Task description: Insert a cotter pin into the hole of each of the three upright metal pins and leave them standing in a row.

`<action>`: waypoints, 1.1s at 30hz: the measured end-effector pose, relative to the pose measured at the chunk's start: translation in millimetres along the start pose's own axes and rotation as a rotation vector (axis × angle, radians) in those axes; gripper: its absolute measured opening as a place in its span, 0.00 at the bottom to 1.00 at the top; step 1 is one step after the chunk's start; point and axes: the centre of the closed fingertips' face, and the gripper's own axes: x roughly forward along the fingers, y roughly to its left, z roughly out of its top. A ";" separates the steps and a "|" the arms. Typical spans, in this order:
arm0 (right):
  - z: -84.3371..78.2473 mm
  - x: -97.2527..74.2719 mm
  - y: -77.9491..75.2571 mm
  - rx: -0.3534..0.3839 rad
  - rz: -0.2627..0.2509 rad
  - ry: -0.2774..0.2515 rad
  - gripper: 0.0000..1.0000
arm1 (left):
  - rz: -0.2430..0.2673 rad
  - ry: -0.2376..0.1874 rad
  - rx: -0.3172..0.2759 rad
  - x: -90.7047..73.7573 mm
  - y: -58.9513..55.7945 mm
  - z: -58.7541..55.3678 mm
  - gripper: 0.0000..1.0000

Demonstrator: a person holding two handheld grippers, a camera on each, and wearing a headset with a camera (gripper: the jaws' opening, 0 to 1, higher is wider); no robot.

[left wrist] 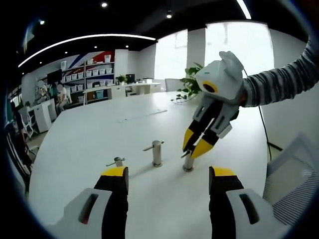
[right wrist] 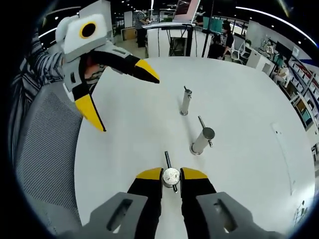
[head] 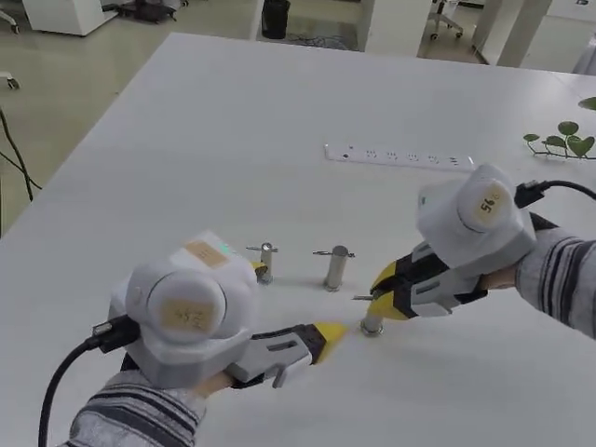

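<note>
Three upright metal pins stand in a row on the white table [head: 233,140]: a left pin [head: 266,263], a middle pin [head: 335,269] and a right pin [head: 372,324]. The left and middle ones each carry a cotter pin across the top. My right gripper [head: 382,287] is at the top of the right pin [right wrist: 171,176], shut on a thin cotter pin [right wrist: 167,160] that pokes out past its jaws. My left gripper [left wrist: 168,172] hangs open just in front of the row, holding nothing, with the right pin [left wrist: 188,163] ahead of it.
A white power strip [head: 400,156] lies farther back on the table. A green plant [head: 563,140] sits at the far right edge. A grey chair [right wrist: 45,144] stands beside the table. Shelves and desks fill the room behind.
</note>
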 end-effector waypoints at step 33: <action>-15.4 -8.7 -62.7 -0.001 -0.011 0.041 0.08 | 0.072 0.001 0.003 -16.7 26.0 1.2 0.86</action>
